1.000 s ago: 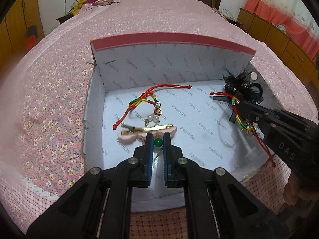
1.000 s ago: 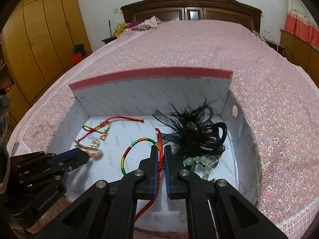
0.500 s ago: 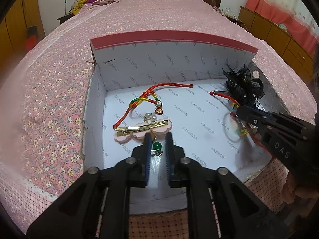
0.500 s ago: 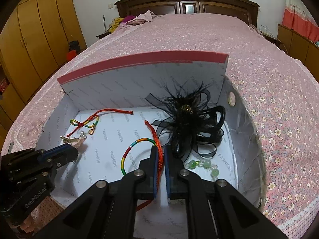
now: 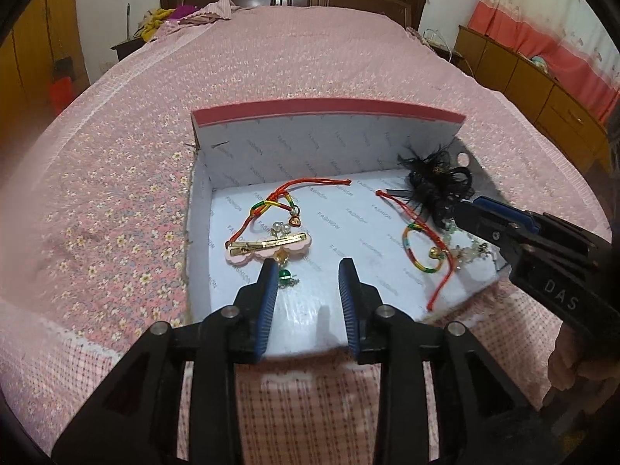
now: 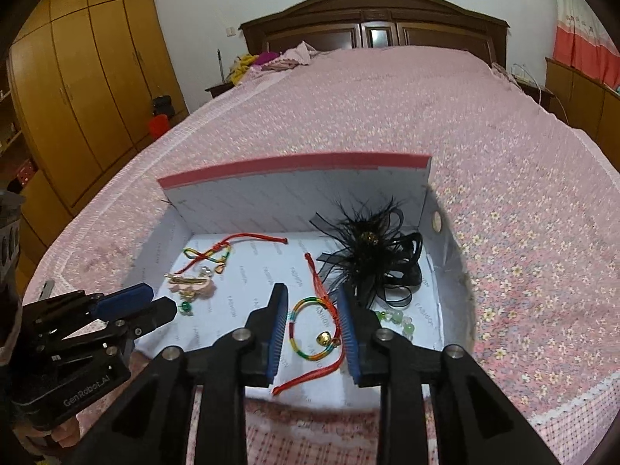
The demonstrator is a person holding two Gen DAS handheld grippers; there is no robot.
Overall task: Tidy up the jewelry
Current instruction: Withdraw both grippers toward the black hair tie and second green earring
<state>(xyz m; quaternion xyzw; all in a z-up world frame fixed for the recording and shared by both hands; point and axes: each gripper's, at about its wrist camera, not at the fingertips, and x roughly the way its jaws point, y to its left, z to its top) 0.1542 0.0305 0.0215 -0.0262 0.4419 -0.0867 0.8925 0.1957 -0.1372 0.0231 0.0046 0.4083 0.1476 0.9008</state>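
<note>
A white shoebox (image 5: 310,147) (image 6: 294,193) with a pink rim lies open on the bed. My left gripper (image 5: 309,275) hovers over its front edge, its jaws opening and gripping nothing. A green bead charm (image 5: 285,275) lies on the floor by the left finger, below a pink and gold hair clip (image 5: 267,246) and a red cord bracelet (image 5: 286,201). My right gripper (image 6: 312,302) is also opening above a rainbow bracelet with a bell (image 6: 310,329), which lies loose on the floor and is not pinched. A black feather hairpiece (image 6: 372,255) fills the right corner.
Green glass beads (image 6: 395,319) lie by the right finger. The pink floral bedspread (image 5: 310,58) surrounds the box. A wooden headboard (image 6: 372,27) stands at the far end, wardrobes (image 6: 77,97) on the left and a low cabinet (image 5: 542,89) on the right.
Both grippers went from shut to open and drew back and up. The green bead charm and the rainbow bracelet were let go and now lie on the box floor.
</note>
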